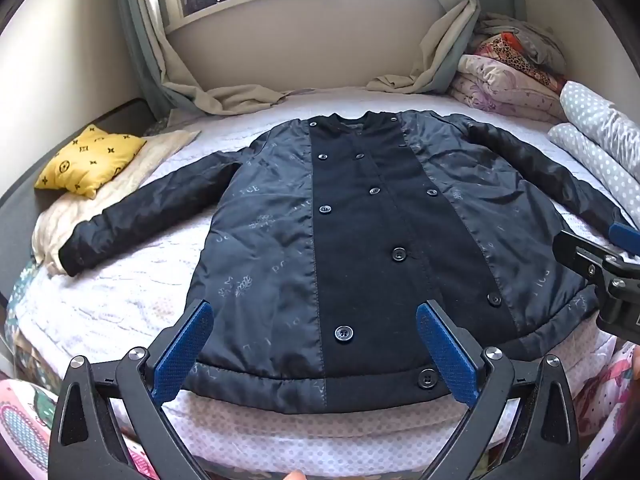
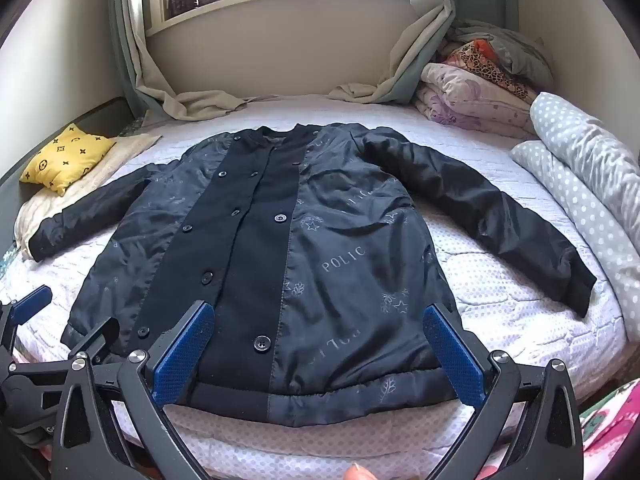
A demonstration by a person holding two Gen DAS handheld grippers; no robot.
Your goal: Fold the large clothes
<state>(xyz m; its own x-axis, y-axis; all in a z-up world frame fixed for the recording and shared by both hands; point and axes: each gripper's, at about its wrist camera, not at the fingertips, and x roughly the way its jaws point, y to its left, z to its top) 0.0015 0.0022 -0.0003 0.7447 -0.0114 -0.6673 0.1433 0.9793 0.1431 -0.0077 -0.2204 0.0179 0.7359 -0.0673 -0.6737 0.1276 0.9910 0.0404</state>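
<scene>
A dark navy buttoned jacket [image 1: 360,240] lies flat and face up on the white bed [image 1: 132,288], sleeves spread to both sides, hem toward me. My left gripper [image 1: 314,312] is open and empty, hovering above the hem left of centre. The right gripper shows at the right edge of the left wrist view [image 1: 600,256]. In the right wrist view the jacket [image 2: 320,264] fills the middle, and my right gripper [image 2: 320,312] is open and empty above the right part of the hem. The left gripper shows at that view's left edge [image 2: 28,312].
A yellow patterned cushion [image 1: 90,158] lies on a cream cloth at the left. Folded quilts [image 1: 504,80] and dotted grey bedding [image 1: 600,140] are stacked at the right. Curtains [image 1: 224,94] drape onto the bed under the window at the back.
</scene>
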